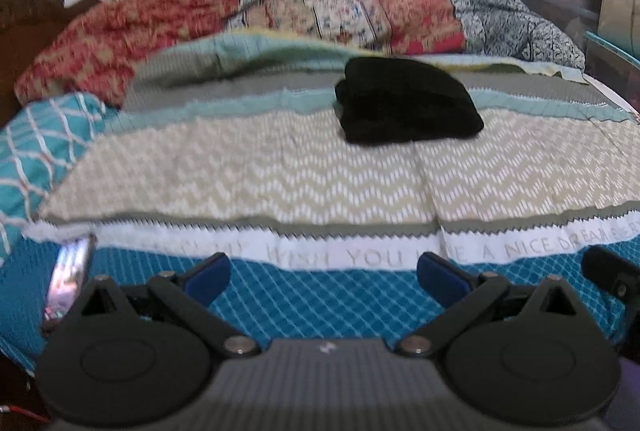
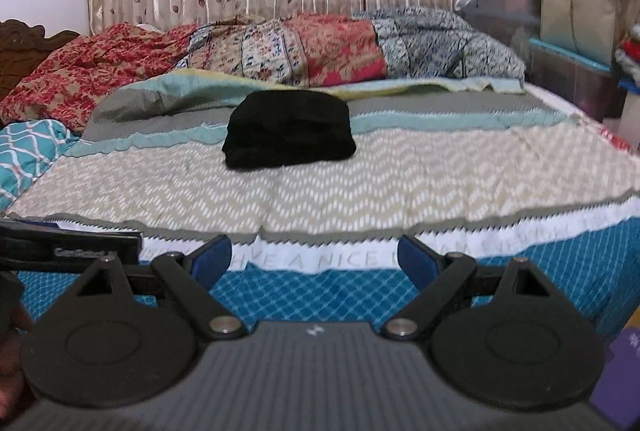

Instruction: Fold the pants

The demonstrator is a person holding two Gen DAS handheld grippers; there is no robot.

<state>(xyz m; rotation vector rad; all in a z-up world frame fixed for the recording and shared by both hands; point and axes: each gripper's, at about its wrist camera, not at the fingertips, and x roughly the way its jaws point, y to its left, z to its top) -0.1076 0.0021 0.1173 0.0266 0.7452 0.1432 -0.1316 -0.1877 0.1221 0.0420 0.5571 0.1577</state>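
Note:
The black pants [image 1: 406, 102] lie folded into a compact bundle on the bedspread, well beyond both grippers; they also show in the right wrist view [image 2: 289, 129]. My left gripper [image 1: 323, 281] is open and empty, held low over the blue near edge of the bed. My right gripper [image 2: 315, 263] is open and empty too, at the same near edge. Neither gripper touches the pants.
The bedspread [image 1: 280, 175] has beige zigzag, grey and teal bands. A phone [image 1: 66, 279] lies at the near left edge. Patterned bedding [image 1: 280, 19] is heaped at the far side before a curtain. Storage boxes [image 2: 576, 15] are stacked at the right. The left gripper's body [image 2: 68, 245] shows at the left.

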